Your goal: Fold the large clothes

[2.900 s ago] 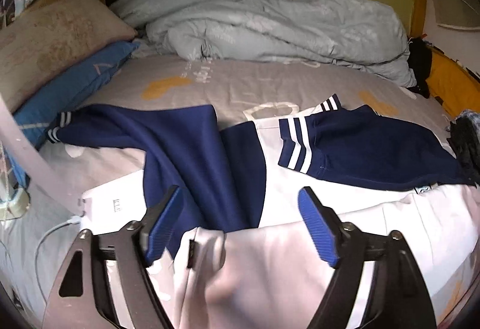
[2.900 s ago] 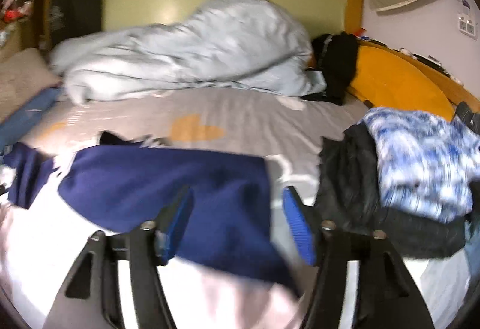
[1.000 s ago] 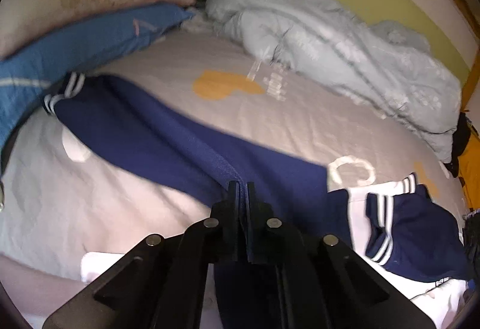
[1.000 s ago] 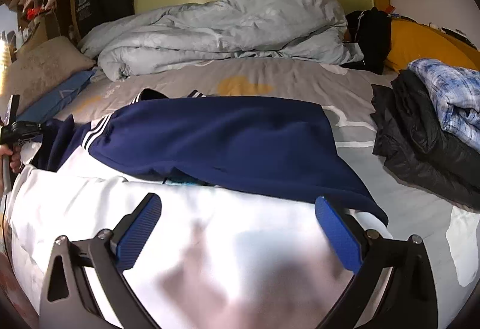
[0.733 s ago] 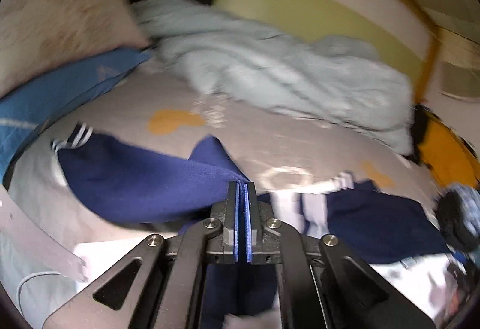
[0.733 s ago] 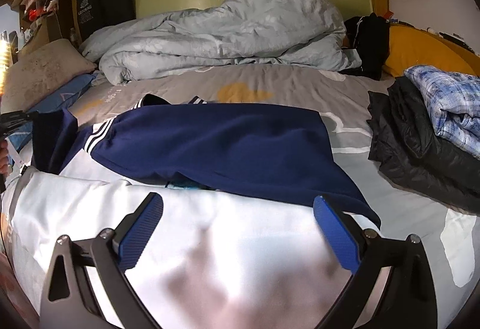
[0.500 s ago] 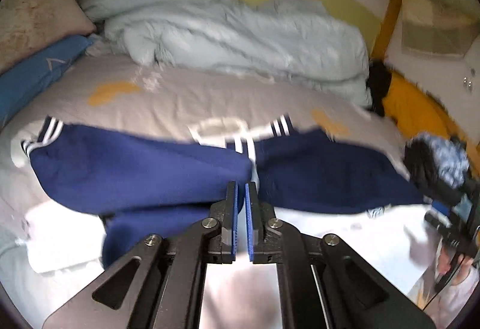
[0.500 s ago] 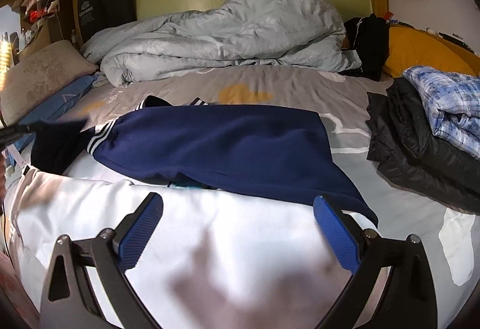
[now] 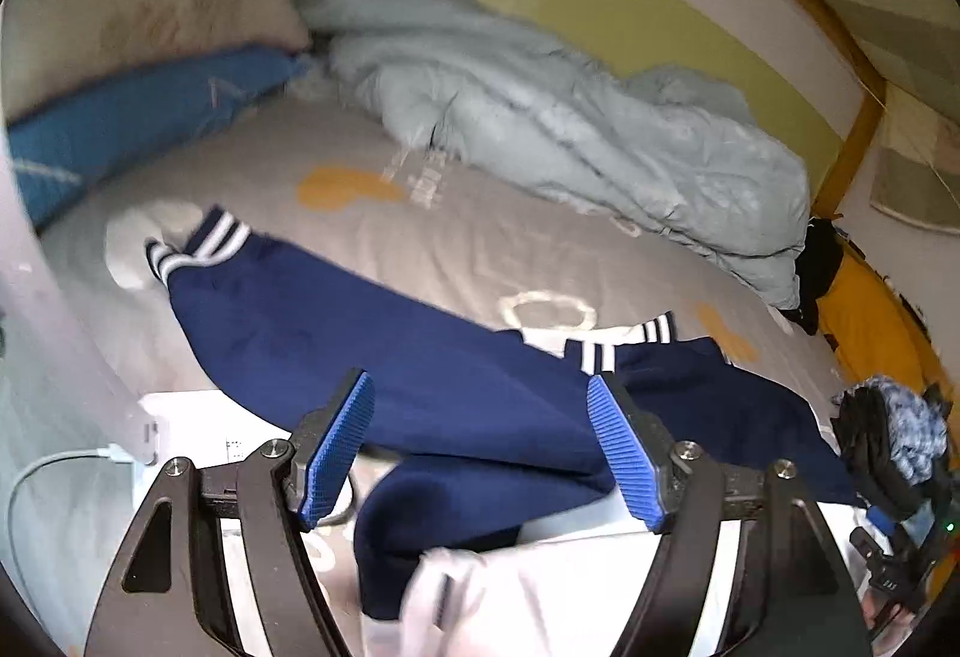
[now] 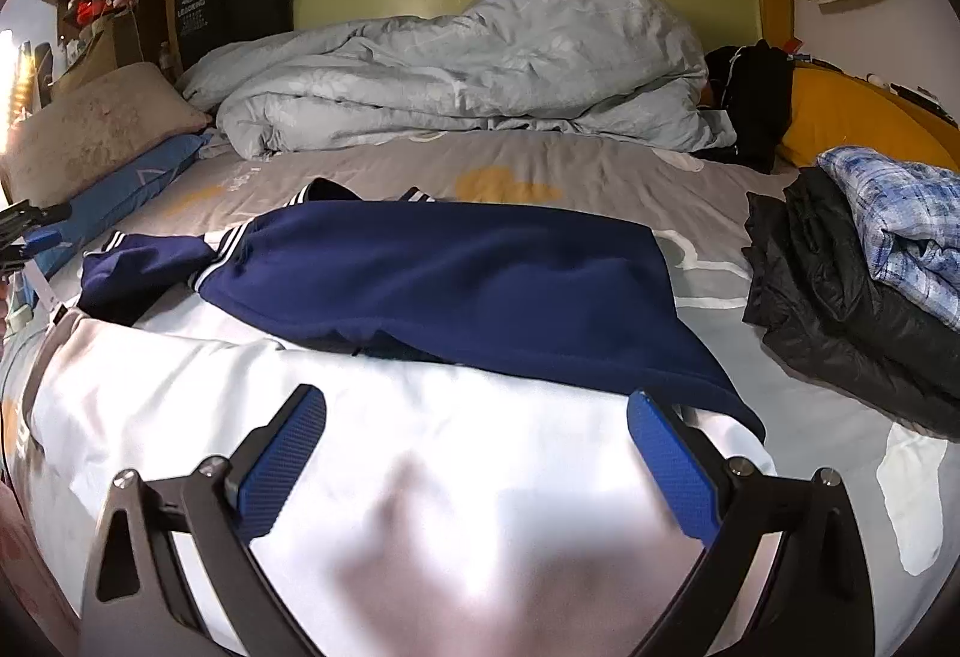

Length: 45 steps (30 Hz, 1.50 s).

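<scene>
A large white jacket with navy sleeves lies spread on the bed. Its white body fills the near part of the right wrist view. The right navy sleeve is folded across the body. The left navy sleeve with striped cuff lies across the jacket's left side. My left gripper is open and empty just above that sleeve. My right gripper is open and empty over the white body.
A crumpled pale blue duvet lies at the head of the bed. A beige pillow and a blue pillow sit on the left. A pile of black and plaid clothes lies on the right. A white charger with cable is near the left gripper.
My left gripper was shut on the navy left sleeve and carried it across the jacket. It has now opened and let the sleeve drop. The right gripper stayed open and still.
</scene>
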Tool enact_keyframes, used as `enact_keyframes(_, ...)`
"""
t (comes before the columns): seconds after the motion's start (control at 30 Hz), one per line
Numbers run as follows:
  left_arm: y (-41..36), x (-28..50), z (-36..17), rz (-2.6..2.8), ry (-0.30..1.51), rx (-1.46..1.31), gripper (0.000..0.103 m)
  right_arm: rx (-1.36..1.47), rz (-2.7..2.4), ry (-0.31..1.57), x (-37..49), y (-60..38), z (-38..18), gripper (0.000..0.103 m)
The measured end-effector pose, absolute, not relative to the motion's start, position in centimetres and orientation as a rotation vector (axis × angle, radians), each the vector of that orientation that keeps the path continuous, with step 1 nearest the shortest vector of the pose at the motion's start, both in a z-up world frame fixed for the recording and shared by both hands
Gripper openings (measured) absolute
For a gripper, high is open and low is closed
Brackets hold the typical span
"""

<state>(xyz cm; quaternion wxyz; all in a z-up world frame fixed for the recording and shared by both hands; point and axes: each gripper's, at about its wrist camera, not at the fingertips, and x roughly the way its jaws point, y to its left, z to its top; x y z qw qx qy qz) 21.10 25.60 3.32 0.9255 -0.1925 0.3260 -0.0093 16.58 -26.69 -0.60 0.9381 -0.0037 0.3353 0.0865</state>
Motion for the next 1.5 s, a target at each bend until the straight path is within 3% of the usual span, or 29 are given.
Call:
enact_keyframes(0.23, 27.4, 23.9, -1.2, 0.036, 0.852, -0.456, 0.069, -0.030, 0.205, 0.722, 17.1, -25.8, -1.4, 0.101)
enact_keyframes(0.67, 27.0, 26.1, -3.6, 0.036, 0.897, -0.448, 0.065, -0.085, 0.295, 0.757, 16.3, -23.6, -2.0, 0.101)
enact_keyframes(0.7, 26.6, 26.1, -3.6, 0.026, 0.896, -0.431, 0.062, -0.079, 0.295, 0.757, 16.4, -23.6, -1.9, 0.101)
enact_keyframes(0.73, 26.2, 26.2, -3.7, 0.020, 0.898, -0.409, 0.044, -0.074, 0.293, 0.757, 16.5, -23.7, -1.9, 0.101)
enact_keyframes(0.77, 25.8, 26.5, -4.0, 0.014, 0.907, -0.387, 0.019, -0.071, 0.290, 0.759, 16.6, -23.8, -2.0, 0.101)
enact_keyframes(0.83, 25.3, 26.7, -4.4, 0.020, 0.910, -0.354, 0.003, -0.063, 0.277, 0.769, 16.8, -24.0, -2.2, 0.101)
enact_keyframes(1.0, 23.7, 25.3, -1.5, 0.045, 0.756, -0.274, 0.002, -0.032, 0.242, 0.771, 17.1, -24.8, -2.0, 0.101)
enact_keyframes(1.2, 16.1, 20.8, 3.7, -0.157, 0.542, -0.148, 0.002, 0.009, 0.223, 0.756, 17.3, -25.4, -1.6, 0.101)
enact_keyframes(1.33, 9.4, 17.8, 3.6, -0.288, 0.579, -0.086, 0.002, -0.051, 0.174, 0.712, 16.8, -25.4, -1.2, 0.101)
enact_keyframes(1.5, 4.6, 15.5, -0.2, -0.312, 0.751, -0.043, 0.007, -0.042, 0.161, 0.689, 16.5, -26.2, -0.5, 0.101)
